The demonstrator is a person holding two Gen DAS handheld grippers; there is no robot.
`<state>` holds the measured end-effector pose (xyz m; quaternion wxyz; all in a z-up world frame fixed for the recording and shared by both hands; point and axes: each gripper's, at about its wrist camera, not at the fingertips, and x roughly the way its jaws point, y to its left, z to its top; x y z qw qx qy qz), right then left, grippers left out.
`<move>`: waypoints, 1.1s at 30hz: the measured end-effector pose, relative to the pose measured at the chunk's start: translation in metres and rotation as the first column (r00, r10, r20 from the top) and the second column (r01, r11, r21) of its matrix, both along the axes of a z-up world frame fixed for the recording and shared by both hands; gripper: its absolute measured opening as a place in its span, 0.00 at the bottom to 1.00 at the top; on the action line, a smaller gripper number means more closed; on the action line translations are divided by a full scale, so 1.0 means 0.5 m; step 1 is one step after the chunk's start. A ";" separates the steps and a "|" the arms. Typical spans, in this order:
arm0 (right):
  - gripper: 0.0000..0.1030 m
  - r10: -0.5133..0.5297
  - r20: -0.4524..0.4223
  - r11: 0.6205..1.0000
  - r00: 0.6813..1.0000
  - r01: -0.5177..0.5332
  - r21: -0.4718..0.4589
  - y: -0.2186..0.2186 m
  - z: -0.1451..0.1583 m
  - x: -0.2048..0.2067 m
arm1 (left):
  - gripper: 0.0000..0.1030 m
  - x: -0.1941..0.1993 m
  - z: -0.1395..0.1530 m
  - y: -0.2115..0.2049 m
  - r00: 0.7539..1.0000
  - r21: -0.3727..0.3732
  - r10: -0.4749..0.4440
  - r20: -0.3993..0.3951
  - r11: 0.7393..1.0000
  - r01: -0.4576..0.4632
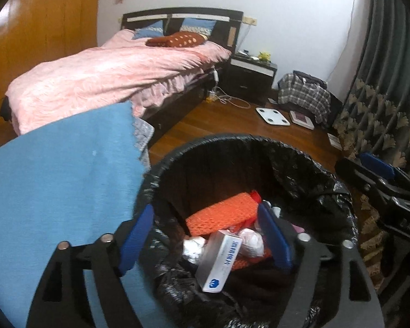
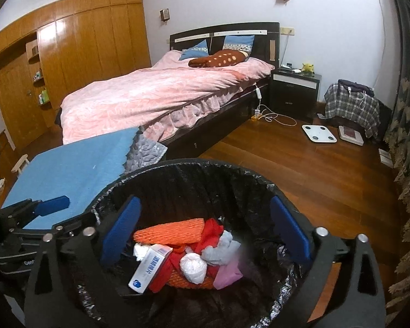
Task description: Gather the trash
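A round trash bin with a black liner (image 1: 232, 142) (image 2: 183, 164) stands on the wood floor. Inside lie an orange foam net (image 1: 221, 213) (image 2: 169, 233), a white and blue box (image 1: 218, 262) (image 2: 150, 268), white tissue balls (image 2: 193, 268), red scraps and a pink piece (image 2: 229, 273). My left gripper (image 1: 205, 237) is open and empty over the bin's left rim. My right gripper (image 2: 205, 232) is open and empty above the bin's middle. The right gripper shows at the right edge of the left wrist view (image 1: 380, 175); the left gripper shows at the left of the right wrist view (image 2: 41, 207).
A blue cloth-covered surface (image 1: 54, 191) (image 2: 73, 169) sits left of the bin. A bed with a pink cover (image 2: 161, 93) is behind. A nightstand (image 2: 295, 90), cables, a white scale (image 2: 319, 133), a plaid bag (image 2: 350, 106) and a curtain (image 2: 407, 136) lie beyond.
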<state>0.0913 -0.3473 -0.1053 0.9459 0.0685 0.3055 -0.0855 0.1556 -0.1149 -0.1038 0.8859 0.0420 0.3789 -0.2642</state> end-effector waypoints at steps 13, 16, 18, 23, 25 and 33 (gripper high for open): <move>0.95 0.096 0.026 0.995 0.995 -0.097 0.024 0.072 0.077 -0.024 | 0.87 -0.038 0.084 0.086 0.991 -0.019 0.112 0.077 0.994 -0.111; 0.95 0.115 0.026 0.993 0.993 -0.115 0.018 0.088 0.096 -0.028 | 0.87 -0.050 0.109 0.101 0.987 -0.029 0.127 0.098 0.992 -0.124; 0.95 0.124 0.032 0.992 0.992 -0.125 0.015 0.097 0.109 -0.032 | 0.88 -0.060 0.123 0.110 0.984 -0.036 0.138 0.115 0.990 -0.134; 0.95 0.137 0.035 0.990 0.990 -0.138 0.020 0.110 0.131 -0.036 | 0.89 -0.079 0.157 0.126 0.976 -0.035 0.159 0.151 0.987 -0.155; 0.95 0.142 0.036 0.990 0.989 -0.143 0.015 0.116 0.140 -0.039 | 0.89 -0.084 0.166 0.130 0.973 -0.034 0.165 0.163 0.986 -0.162; 0.95 0.159 0.053 0.987 0.986 -0.159 -0.007 0.134 0.163 -0.051 | 0.89 -0.101 0.185 0.141 0.967 -0.040 0.172 0.189 0.985 -0.167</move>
